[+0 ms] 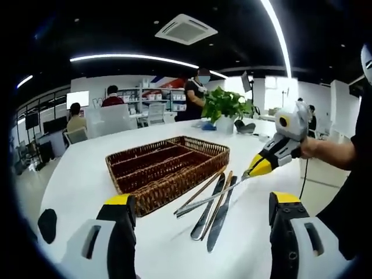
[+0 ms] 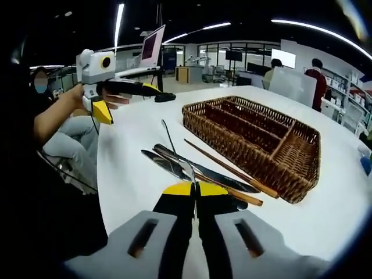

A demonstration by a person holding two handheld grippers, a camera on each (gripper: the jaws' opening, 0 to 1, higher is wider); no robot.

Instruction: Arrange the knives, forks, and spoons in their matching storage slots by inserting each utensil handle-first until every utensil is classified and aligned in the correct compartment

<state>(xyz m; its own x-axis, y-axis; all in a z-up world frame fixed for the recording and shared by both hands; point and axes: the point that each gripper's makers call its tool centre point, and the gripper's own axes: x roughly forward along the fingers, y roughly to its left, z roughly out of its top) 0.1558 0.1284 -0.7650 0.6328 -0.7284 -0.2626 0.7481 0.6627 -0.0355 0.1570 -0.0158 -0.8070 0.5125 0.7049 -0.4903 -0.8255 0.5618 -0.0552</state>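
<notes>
white table (image 1: 81,180), empty wicker tray (image 1: 168,168)

Wicker cutlery tray (image 1: 168,165): brown weave, darker reddish-brown inside the compartments. Table (image 1: 81,186): plain white. Knives (image 1: 216,212): dark steel-grey blades. Chopsticks (image 2: 232,171): warm brown wood. Utensil (image 1: 203,202) in right gripper: silvery metal. Right gripper (image 2: 196,189): yellow tips on black jaws, light grey body. Left gripper (image 1: 197,203): same yellow, black, grey. Potted plant (image 1: 225,104): bright green leaves, white pot.
</notes>
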